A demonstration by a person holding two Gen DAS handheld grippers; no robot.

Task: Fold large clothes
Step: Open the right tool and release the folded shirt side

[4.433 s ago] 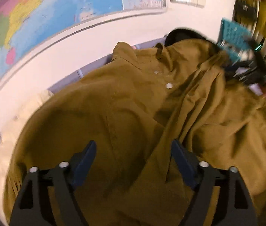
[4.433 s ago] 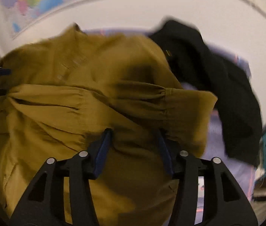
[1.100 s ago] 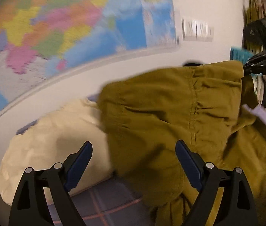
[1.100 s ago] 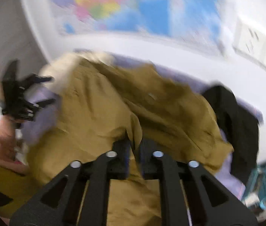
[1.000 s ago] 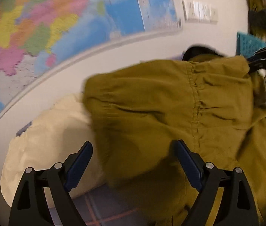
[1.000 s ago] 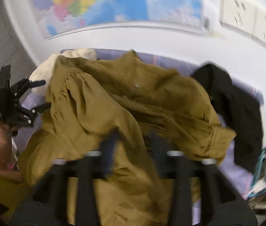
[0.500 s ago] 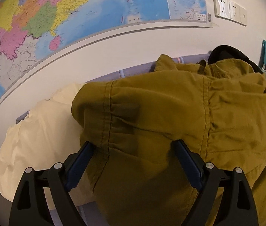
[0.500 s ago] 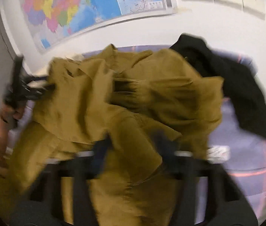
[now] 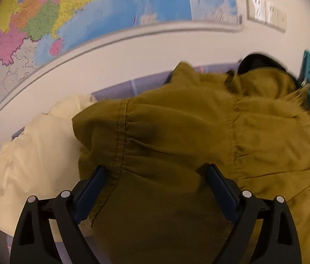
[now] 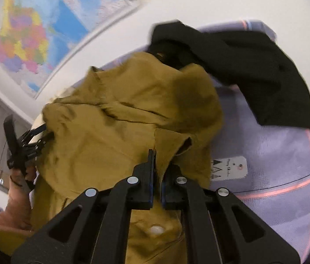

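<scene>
Right wrist view shows a lilac cloth surface (image 10: 282, 154) with pink lines, and on it lies the big mustard shirt (image 10: 119, 127), crumpled, with its far edge touching a black garment (image 10: 253, 66). A cream garment (image 9: 31, 154) lies beside the shirt, at its left in the left wrist view. The right gripper (image 10: 157, 165) has just been closing and now pinches a fold of the shirt between its jaws. The left gripper (image 9: 156, 176) has its jaws wide apart, with shirt fabric lying between them, not squeezed.
</scene>
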